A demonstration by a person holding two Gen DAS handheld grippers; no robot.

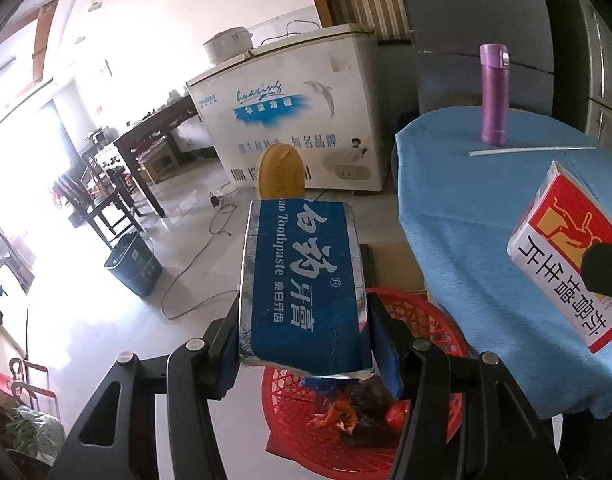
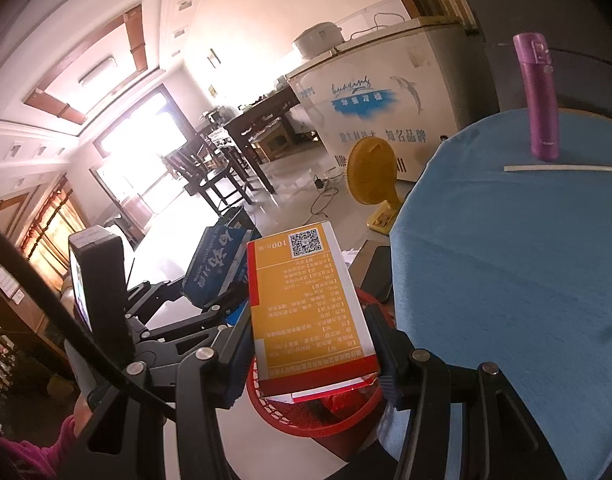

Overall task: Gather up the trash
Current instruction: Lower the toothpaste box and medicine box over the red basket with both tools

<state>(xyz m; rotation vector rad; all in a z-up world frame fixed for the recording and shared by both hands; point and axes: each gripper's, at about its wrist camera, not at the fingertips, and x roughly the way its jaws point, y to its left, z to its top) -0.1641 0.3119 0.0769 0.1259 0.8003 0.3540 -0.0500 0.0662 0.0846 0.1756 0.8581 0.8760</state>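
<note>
The left gripper (image 1: 306, 344) is clamped on a blue toothpaste box (image 1: 303, 276), one pad on each long side, jaws about half open to fit its width. The box face reads "Toothpaste" in white, beside large white Chinese characters and a small registered mark; its silver edges are creased and the near end is torn. It hangs directly above the red basket (image 1: 422, 320), which stands on the floor against the table with the blue cloth (image 1: 466, 220) and already holds crumpled orange and dark scraps.

The right gripper (image 2: 310, 344) is closed on a red, yellow and white carton (image 2: 310, 304), pads pressing its two long sides, jaws only partly apart. The yellow face shows a QR code, "100" beside it and rows of small Chinese print too fine to read. From the left wrist camera the other face shows a red figure on yellow and large black Chinese characters. This carton also hangs over the red basket, on its table side, just beside the toothpaste box.

Beyond the basket, the white chest freezer (image 1: 297, 120) carries a dolphin picture, blue cursive lettering and a line of Chinese characters. On the table, well beyond the basket, stand a purple flask (image 1: 493, 96) and a white straw (image 1: 530, 151).
</note>
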